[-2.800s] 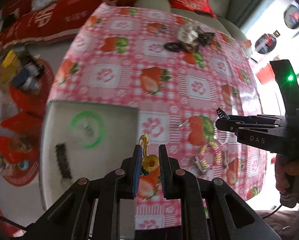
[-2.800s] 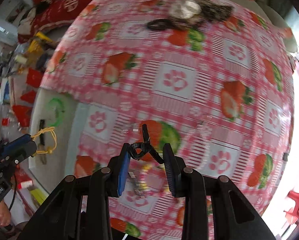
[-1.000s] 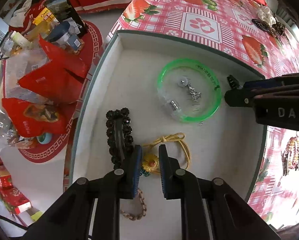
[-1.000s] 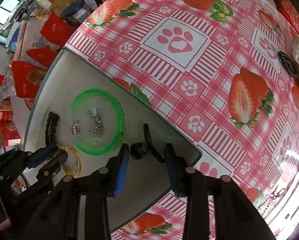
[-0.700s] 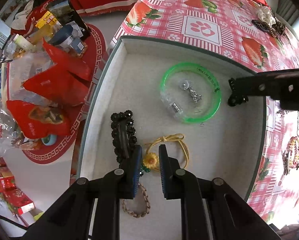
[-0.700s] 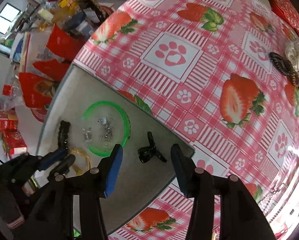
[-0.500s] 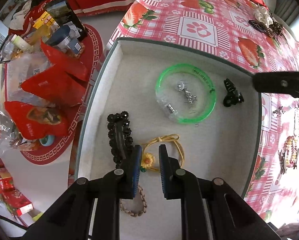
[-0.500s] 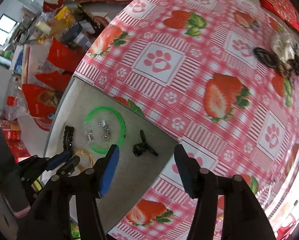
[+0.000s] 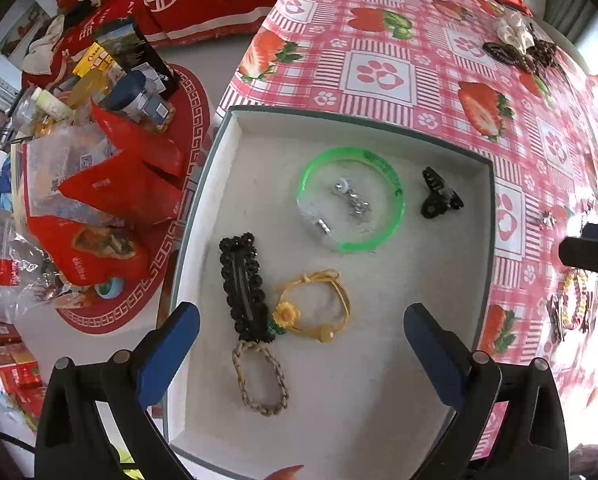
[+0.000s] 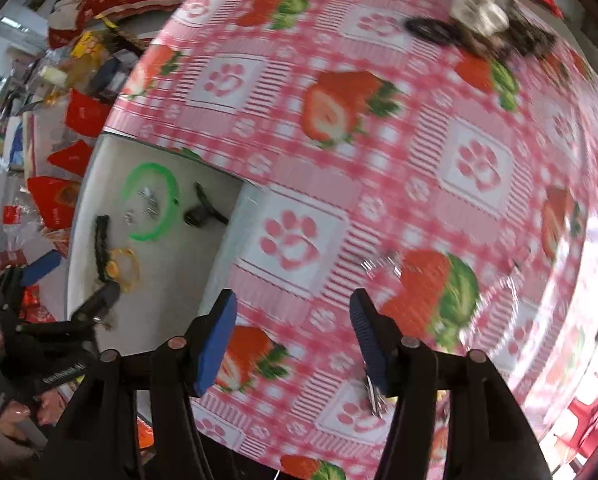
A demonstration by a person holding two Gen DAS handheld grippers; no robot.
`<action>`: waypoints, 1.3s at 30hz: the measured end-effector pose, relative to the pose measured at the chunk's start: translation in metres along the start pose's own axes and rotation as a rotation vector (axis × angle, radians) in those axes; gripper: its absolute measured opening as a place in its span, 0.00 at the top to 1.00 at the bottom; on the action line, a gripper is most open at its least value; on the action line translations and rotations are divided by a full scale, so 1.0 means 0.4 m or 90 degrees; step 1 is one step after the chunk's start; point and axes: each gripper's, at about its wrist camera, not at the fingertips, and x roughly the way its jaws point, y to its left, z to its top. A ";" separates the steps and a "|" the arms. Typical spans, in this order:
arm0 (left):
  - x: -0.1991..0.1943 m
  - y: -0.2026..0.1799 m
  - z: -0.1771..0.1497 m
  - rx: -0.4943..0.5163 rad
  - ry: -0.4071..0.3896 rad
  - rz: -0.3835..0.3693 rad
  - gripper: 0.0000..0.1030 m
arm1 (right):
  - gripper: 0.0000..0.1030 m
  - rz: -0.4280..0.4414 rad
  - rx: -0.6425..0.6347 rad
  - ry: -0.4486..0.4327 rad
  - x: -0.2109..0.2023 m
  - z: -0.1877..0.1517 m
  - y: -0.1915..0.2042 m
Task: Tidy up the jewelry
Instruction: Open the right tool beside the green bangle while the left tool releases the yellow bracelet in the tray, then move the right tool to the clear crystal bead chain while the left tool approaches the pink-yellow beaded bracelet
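Note:
A grey tray [image 9: 379, 420] lies on the strawberry tablecloth. In it are a green bangle [image 9: 395, 216] around small silver earrings [image 9: 353, 202], a black claw clip [image 9: 439, 196], a black barrette [image 9: 245, 288], a yellow flower hair tie [image 9: 315, 312] and a braided cord loop [image 9: 261, 380]. My left gripper [image 9: 299, 354] is open and empty above the tray's near part. My right gripper [image 10: 293, 340] is open and empty over the tablecloth, right of the tray [image 10: 179, 304]. Its tip shows in the left wrist view [image 9: 587, 252].
A beaded bracelet and clips [image 9: 571, 308] lie on the cloth right of the tray. Scrunchies and dark hair pieces [image 9: 519, 46] sit at the far side, blurred in the right wrist view [image 10: 487, 28]. Red packets and bottles [image 9: 99, 168] clutter the floor to the left.
My left gripper opened and let the yellow flower hair tie lie in the tray. My right gripper, having dropped the black claw clip, moved right, out over the tablecloth.

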 end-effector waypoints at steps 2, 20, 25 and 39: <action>-0.010 -0.011 -0.003 0.005 0.004 0.002 0.00 | 0.23 0.003 0.014 0.006 -0.002 -0.020 -0.023; -0.085 -0.171 0.015 0.100 0.008 0.014 0.00 | 0.16 0.022 0.146 -0.002 -0.039 -0.183 -0.219; -0.093 -0.236 0.025 0.145 0.009 0.011 0.00 | 0.15 0.016 0.204 -0.011 -0.048 -0.228 -0.295; -0.082 -0.424 0.061 0.242 0.028 -0.034 0.00 | 0.15 -0.013 0.310 0.037 -0.021 -0.367 -0.471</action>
